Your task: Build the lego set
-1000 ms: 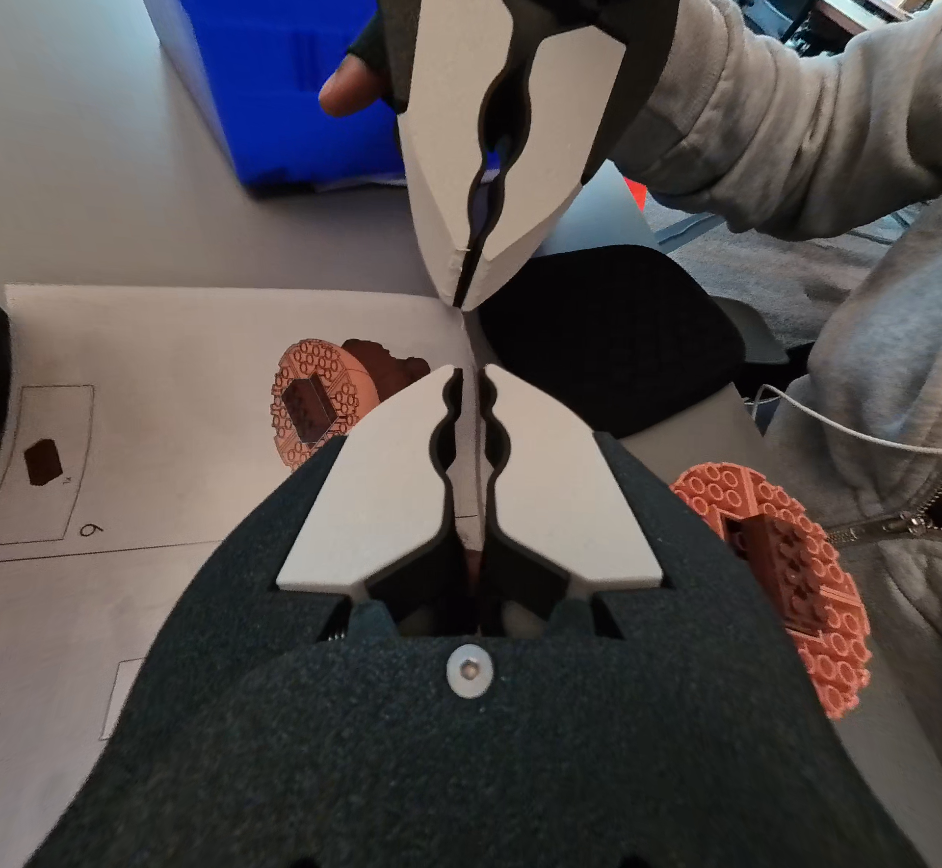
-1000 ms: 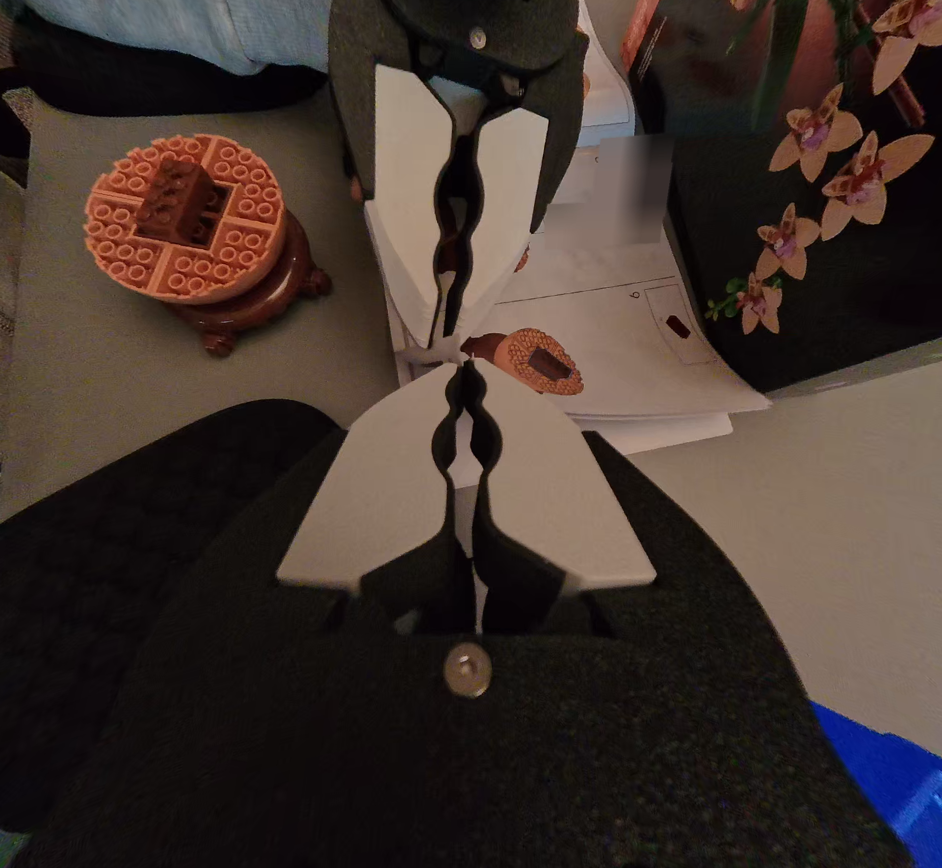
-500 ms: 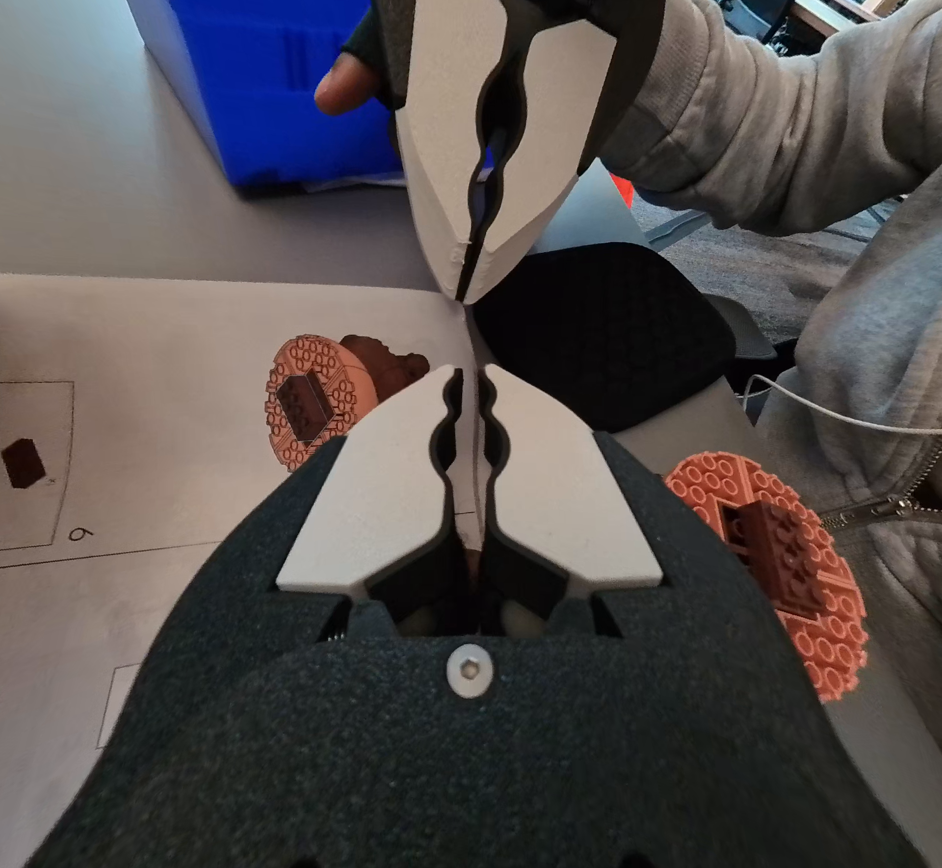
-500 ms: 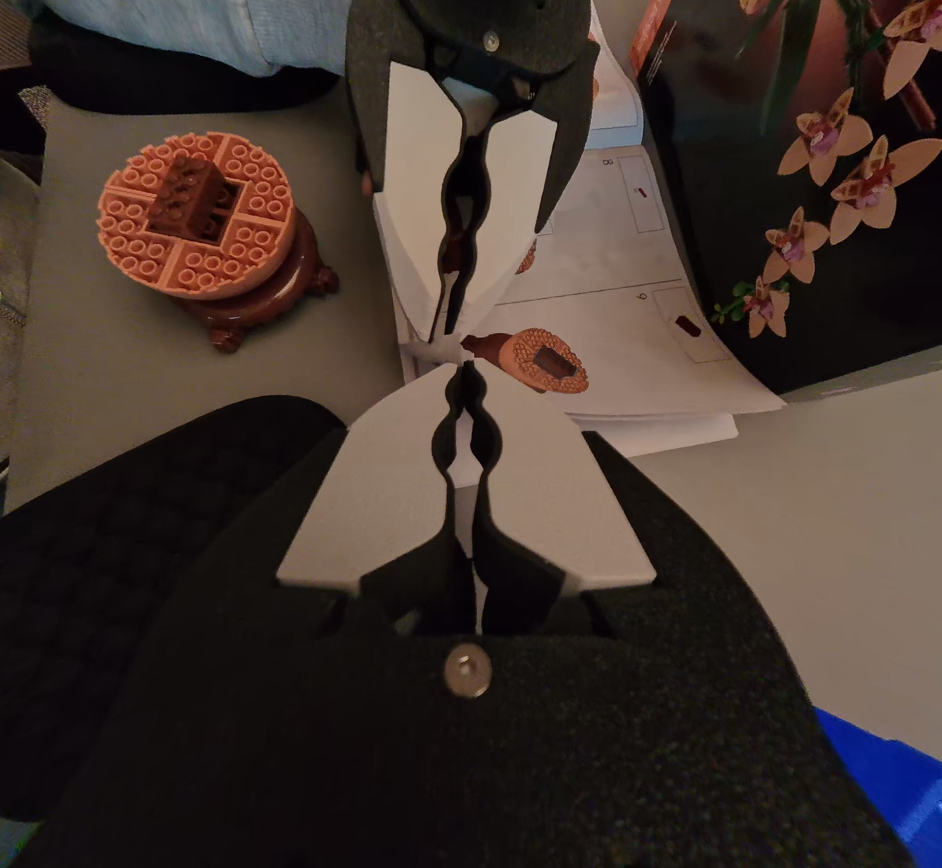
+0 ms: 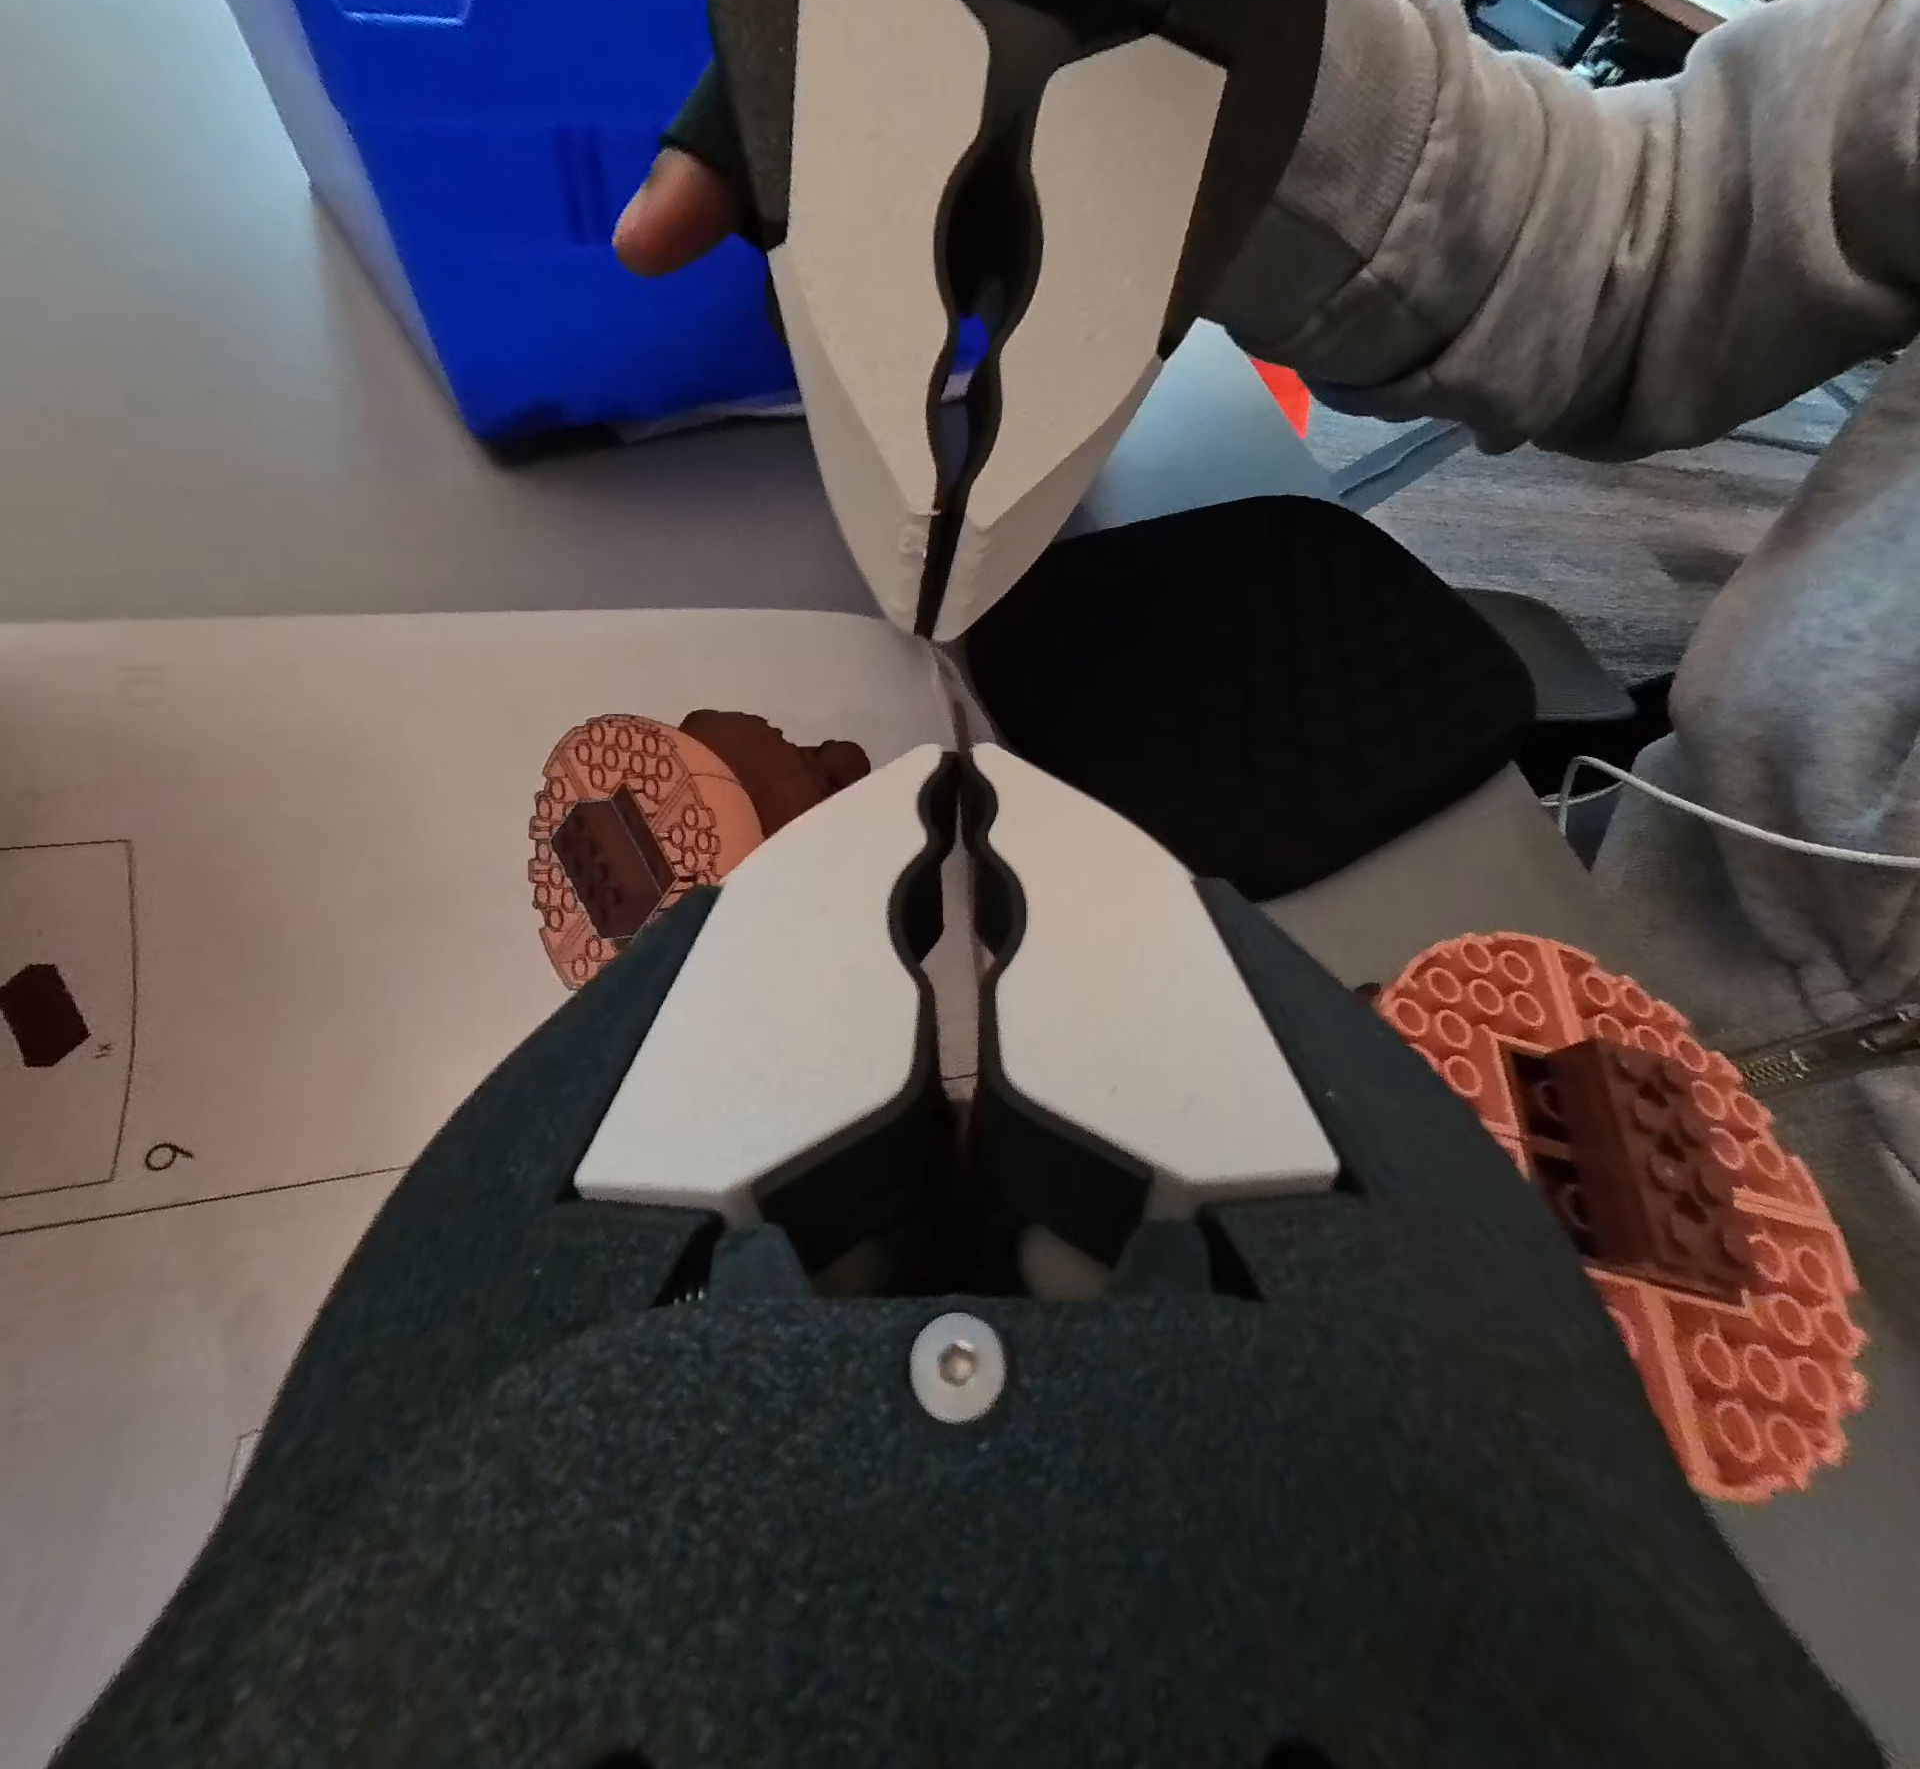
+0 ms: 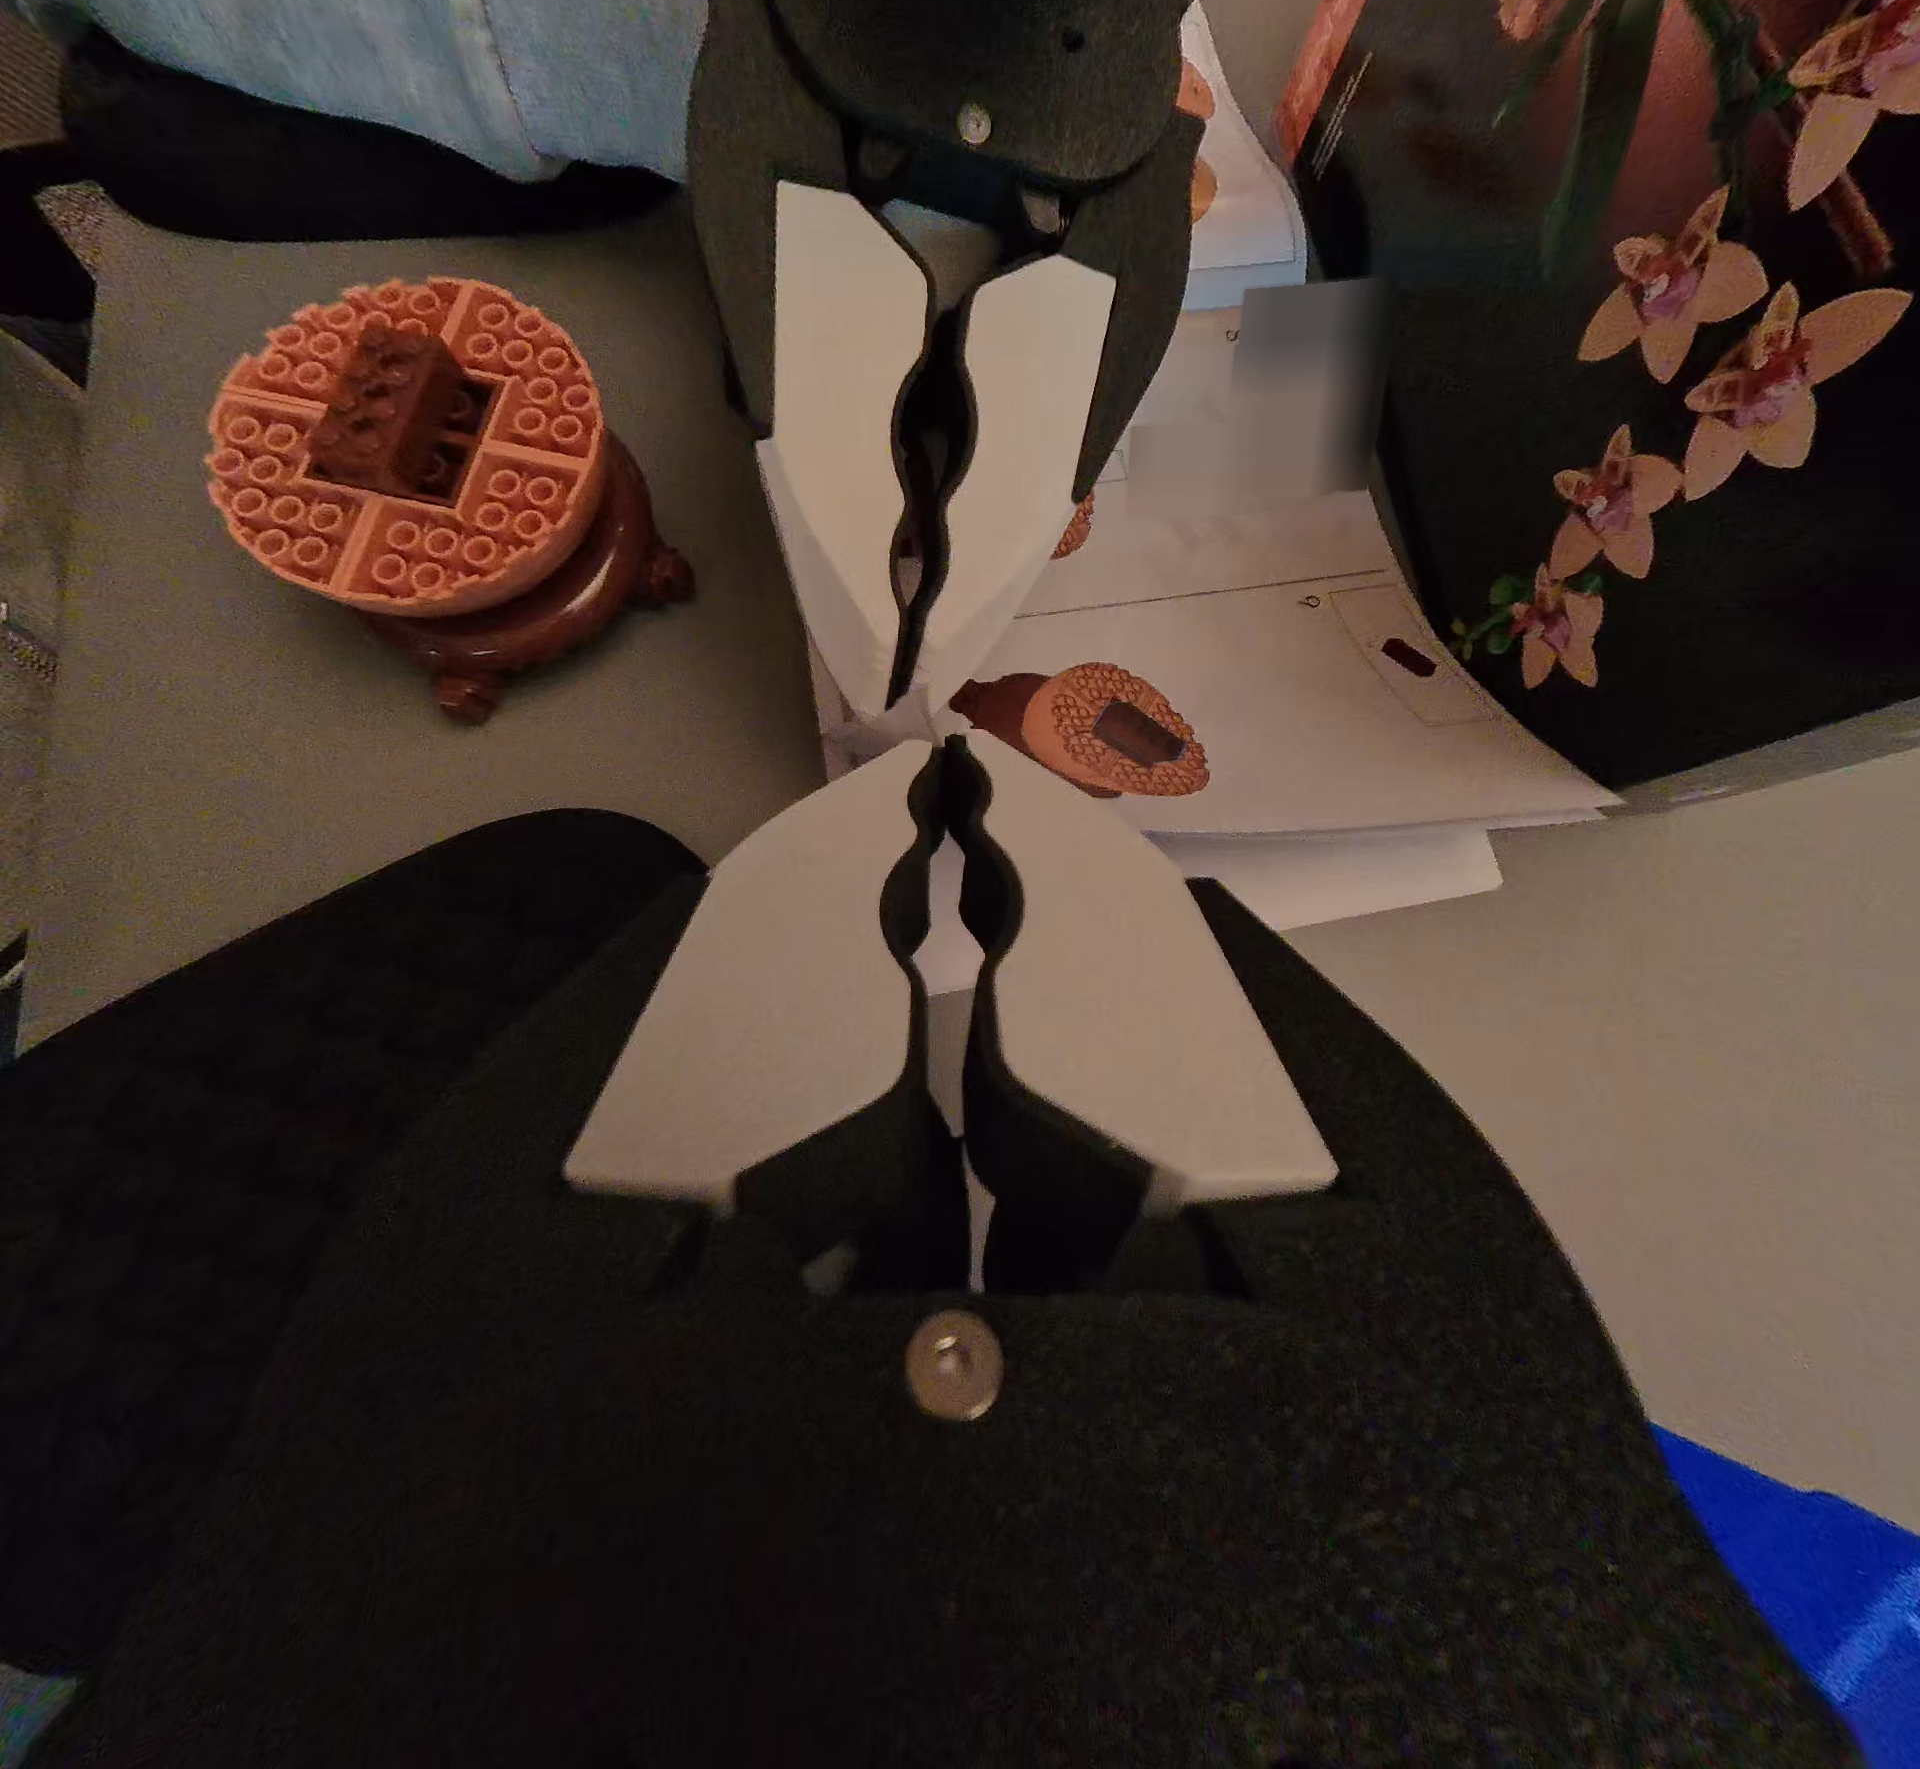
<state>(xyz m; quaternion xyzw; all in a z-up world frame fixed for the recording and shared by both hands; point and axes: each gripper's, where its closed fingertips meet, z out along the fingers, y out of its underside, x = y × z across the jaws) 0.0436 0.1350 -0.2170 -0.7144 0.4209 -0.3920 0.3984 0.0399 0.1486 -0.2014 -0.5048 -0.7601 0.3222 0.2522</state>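
**Double pinch on booklet page (image 5: 312,784)**

Left wrist view: left gripper (image 5: 954,763) clamped on raised page corner; right gripper (image 5: 935,618) clamped opposite, tips nearly meeting. Brick model (image 5: 1621,1200) near right.

Right wrist view: same pinch; model far left. Advised: even tension, no twisting.

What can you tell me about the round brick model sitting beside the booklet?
The round brick model is a salmon-pink studded disc built from wedge plates around a square central opening, where a dark brown brick stands tilted. The disc sits on a glossy dark brown base with small knobbed feet. It looks like hard plastic. It stands upright on the grey table, apart from the instruction booklet. Neither set of tongs touches it.
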